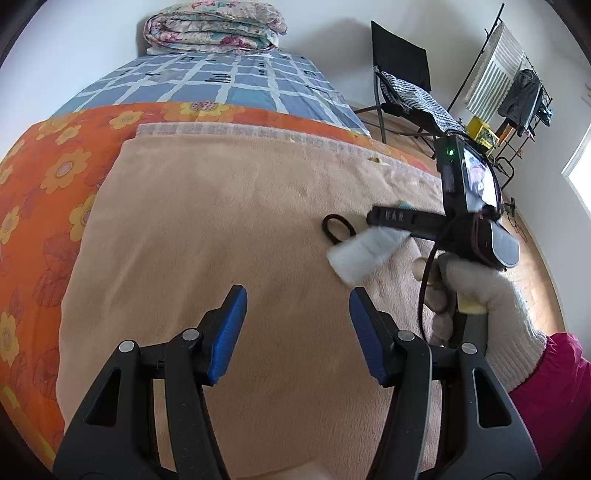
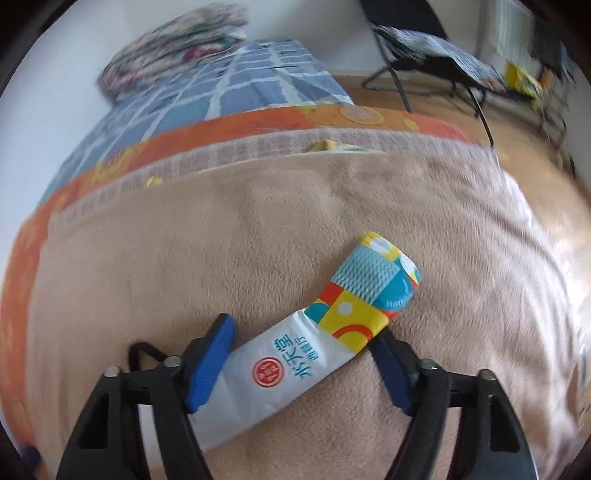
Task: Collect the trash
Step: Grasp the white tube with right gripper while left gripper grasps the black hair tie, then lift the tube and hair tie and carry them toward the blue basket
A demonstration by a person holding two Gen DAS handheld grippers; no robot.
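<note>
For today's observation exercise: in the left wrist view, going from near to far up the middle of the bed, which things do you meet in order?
Left gripper → beige blanket → orange flowered sheet → blue checked bedcover → folded floral quilt.

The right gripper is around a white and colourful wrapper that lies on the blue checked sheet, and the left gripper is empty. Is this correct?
Not quite. The wrapper lies on the beige blanket, not on the blue checked sheet, which is farther up the bed. The right wrist view shows this. The rest holds: the right gripper is around the wrapper, and the left gripper is empty.
</note>
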